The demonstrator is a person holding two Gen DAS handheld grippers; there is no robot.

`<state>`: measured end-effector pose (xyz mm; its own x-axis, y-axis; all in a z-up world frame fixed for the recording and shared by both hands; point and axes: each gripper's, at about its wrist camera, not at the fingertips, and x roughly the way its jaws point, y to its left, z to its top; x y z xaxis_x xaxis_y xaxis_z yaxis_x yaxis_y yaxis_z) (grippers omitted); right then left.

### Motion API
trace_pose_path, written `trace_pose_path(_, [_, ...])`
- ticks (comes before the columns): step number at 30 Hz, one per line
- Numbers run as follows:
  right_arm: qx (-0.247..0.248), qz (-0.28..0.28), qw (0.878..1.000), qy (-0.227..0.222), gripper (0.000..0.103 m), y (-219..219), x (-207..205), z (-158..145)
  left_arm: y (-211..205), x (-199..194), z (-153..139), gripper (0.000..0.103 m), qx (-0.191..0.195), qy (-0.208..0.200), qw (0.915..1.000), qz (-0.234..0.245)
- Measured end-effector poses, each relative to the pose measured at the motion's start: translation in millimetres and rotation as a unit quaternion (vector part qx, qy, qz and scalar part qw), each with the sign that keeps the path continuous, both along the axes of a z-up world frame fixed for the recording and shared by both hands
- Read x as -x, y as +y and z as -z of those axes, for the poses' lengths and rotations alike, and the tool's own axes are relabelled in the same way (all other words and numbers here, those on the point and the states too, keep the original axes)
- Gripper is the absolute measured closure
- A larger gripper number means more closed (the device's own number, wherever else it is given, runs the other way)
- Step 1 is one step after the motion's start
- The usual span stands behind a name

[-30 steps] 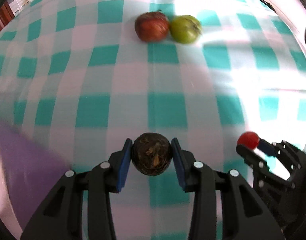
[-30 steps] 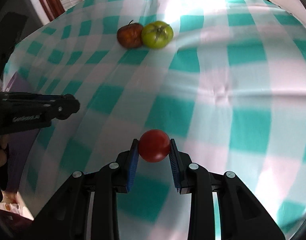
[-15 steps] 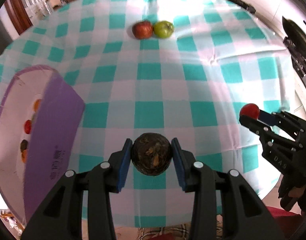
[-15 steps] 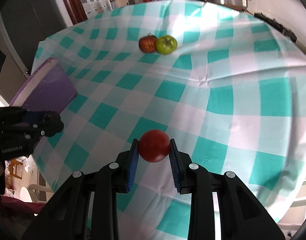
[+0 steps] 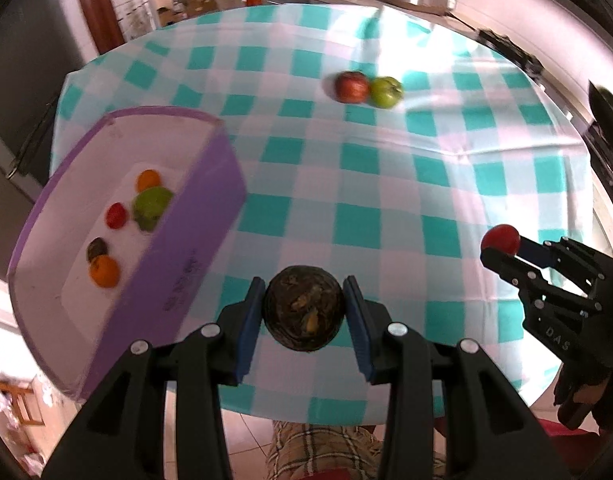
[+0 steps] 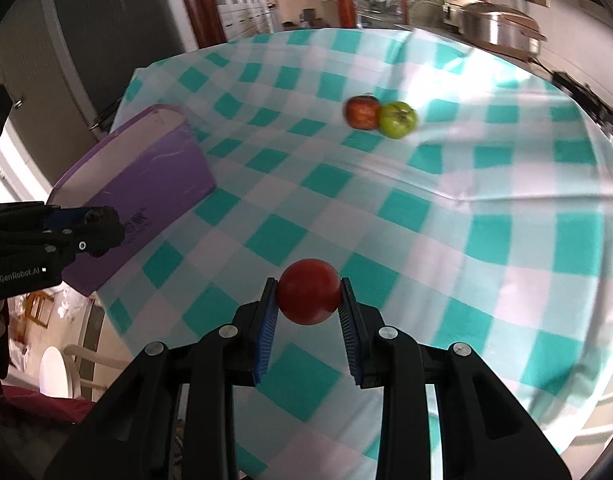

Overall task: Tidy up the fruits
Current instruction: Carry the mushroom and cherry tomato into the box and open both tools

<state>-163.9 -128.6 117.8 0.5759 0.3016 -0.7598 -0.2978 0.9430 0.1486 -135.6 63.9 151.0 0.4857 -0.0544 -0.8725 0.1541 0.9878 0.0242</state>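
Note:
My left gripper [image 5: 304, 312] is shut on a dark brown wrinkled fruit [image 5: 304, 318], held above the table's near edge. My right gripper [image 6: 308, 300] is shut on a small red fruit [image 6: 308, 290]; the fruit also shows at the right of the left wrist view [image 5: 501, 238]. A purple bin [image 5: 194, 240] with a white inside stands at the left and holds several small fruits [image 5: 150, 204]. A red apple [image 5: 351, 87] and a green apple [image 5: 385, 91] lie touching on the far side of the checked cloth [image 5: 386, 184].
The round table's edge [image 5: 346, 416] is close below both grippers, with floor and a plaid cloth beyond. A counter with a metal pot [image 6: 496, 26] stands behind the table. The left gripper shows at the left of the right wrist view [image 6: 102, 232], next to the bin [image 6: 146, 184].
Both grippers have risen and pulled back from the table with their fruits. The bin and the table's edges have come into view; the two apples look farther away.

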Motion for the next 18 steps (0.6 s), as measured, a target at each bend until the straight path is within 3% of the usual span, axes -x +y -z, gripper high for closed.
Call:
trace_pose_path(11, [-0.032, -0.093, 0.995, -0.012, 0.072, 98.0, -59.9, -32.9, 102.0, -32.6, -22.9, 0.063, 0.013, -0.025, 0.997, -0.072])
trace_pose_path(18, [-0.053, -0.182, 0.982, -0.01, 0.072, 192.9, -94.9, -57.7, 209.8, -51.9, -13.7, 0.063, 0.05, 0.009, 0.9853, -0.163])
